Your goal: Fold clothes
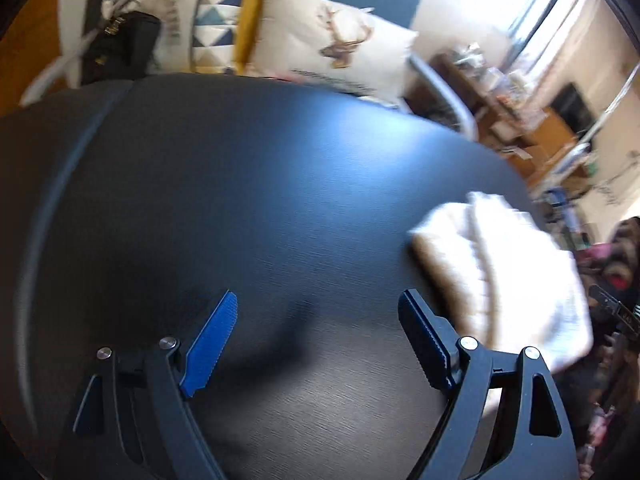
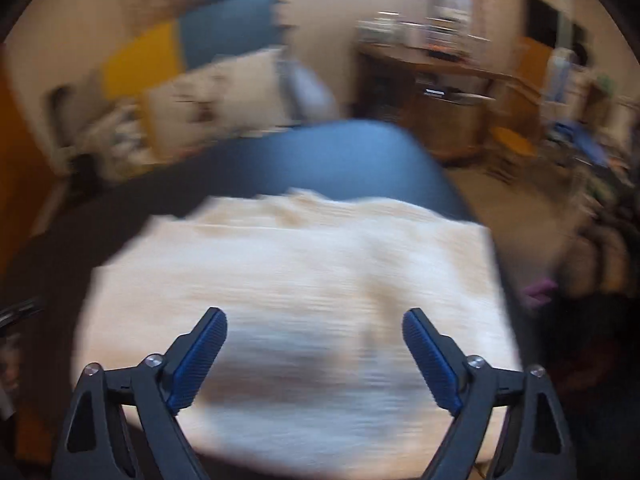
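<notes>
Here, both claws stand spread and empty, the left claw (image 1: 318,316) over the bare dark table (image 1: 240,184), the right claw (image 2: 315,330) above the cream garment (image 2: 296,264) lying there, seemingly soft, light and limp, best pinched at an edge.

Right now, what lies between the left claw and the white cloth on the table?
Nothing: in the left wrist view only bare dark table separates the open left claw from the white cloth, which lies just off its right finger.
</notes>
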### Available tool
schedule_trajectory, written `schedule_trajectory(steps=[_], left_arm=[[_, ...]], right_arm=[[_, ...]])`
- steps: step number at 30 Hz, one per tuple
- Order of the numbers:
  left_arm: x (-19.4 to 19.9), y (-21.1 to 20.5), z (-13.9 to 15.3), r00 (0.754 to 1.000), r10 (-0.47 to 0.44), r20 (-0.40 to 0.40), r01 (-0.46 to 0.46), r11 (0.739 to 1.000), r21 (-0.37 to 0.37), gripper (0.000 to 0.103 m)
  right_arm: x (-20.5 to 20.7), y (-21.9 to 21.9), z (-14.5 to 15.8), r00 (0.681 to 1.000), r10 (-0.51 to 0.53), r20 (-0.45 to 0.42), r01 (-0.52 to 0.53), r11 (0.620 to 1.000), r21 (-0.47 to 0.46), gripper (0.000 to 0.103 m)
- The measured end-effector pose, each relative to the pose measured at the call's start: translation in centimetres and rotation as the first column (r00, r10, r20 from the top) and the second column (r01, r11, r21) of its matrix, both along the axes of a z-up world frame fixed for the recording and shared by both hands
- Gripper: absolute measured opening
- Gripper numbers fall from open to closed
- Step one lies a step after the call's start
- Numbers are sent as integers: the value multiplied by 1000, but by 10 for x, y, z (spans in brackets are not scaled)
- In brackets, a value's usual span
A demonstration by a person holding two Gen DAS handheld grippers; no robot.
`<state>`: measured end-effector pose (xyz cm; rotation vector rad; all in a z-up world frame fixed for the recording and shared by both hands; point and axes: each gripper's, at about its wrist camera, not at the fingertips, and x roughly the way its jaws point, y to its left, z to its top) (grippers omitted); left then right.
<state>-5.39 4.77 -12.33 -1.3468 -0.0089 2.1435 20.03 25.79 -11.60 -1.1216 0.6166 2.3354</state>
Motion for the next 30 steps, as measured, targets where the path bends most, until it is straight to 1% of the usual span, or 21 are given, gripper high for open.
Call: schedule_trajectory(steps=[2, 4, 5, 7, 9, 13, 14, 15, 16, 17, 18, 19, 20, 21, 23, 27, 28, 29, 30], left_arm=[[9, -2, 2, 999, -31, -18, 31, 999, -10, 85], [18, -10, 4, 997, -54, -46, 52, 998, -32, 85], [21, -16, 3, 997, -55, -48, 52, 998, -43, 85], [26, -31, -1, 999, -37, -30, 35, 997, -62, 85], [29, -53, -3, 1000, -16, -19, 15, 998, -68, 85], [30, -80, -12, 998, 63, -2, -62, 995, -83, 85], [28, -87, -14, 997, 80, 8, -79, 994, -79, 85], [27, -94, -16, 996, 93, 15, -92, 993, -74, 85], [27, -98, -16, 995, 102, 19, -101, 992, -70, 85], [26, -101, -16, 994, 107, 18, -106, 992, -65, 85], [26, -102, -16, 994, 110, 17, -108, 992, -61, 85], [25, -102, -15, 994, 109, 14, -108, 993, -57, 85], [25, -101, -14, 995, 102, 11, -101, 994, -50, 85], [26, -100, -12, 996, 89, 7, -89, 995, -41, 85], [27, -95, -8, 998, 65, 0, -65, 998, -24, 85], [37, -81, -3, 1000, 13, -8, -13, 1000, 5, 85], [38, -76, -3, 1000, 0, -9, 0, 1000, 11, 85], [39, -71, -2, 1000, -11, -10, 11, 1000, 21, 85], [40, -67, -1, 1000, -18, -10, 19, 999, 28, 85]], right_arm=[[-34, -21, 6, 987, 162, -9, -162, 986, -47, 102], [-63, -34, -5, 968, 245, 60, -244, 969, -20, 102], [-78, -39, -12, 955, 281, 95, -282, 959, -13, 102], [-106, -34, -33, 933, 316, 173, -316, 948, -30, 102], [-129, -21, -53, 908, 328, 260, -326, 944, -53, 102], [-152, -14, -95, 841, 346, 415, -326, 938, -121, 103], [-151, -15, -95, 847, 335, 413, -314, 942, -119, 103], [-148, -16, -93, 853, 323, 410, -304, 946, -113, 98], [-139, -21, -86, 861, 313, 401, -303, 949, -88, 91], [-131, -26, -78, 869, 302, 391, -302, 951, -64, 65], [-122, -31, -71, 875, 292, 386, -302, 953, -36, 33], [-108, -41, -65, 869, 281, 407, -310, 951, 7, 20], [-95, -51, -59, 862, 271, 429, -321, 946, 46, 12], [-79, -62, -57, 847, 272, 456, -338, 939, 68, 12], [-41, -80, -57, 824, 270, 498, -350, 934, 74, 12], [56, -98, -49, 828, 203, 523, -261, 965, 39, 12], [80, -98, -41, 858, 175, 483, -221, 975, 39, 12], [102, -98, -31, 887, 144, 438, -178, 983, 39, 17], [115, -94, -16, 919, 104, 380, -132, 990, 49, 24]])
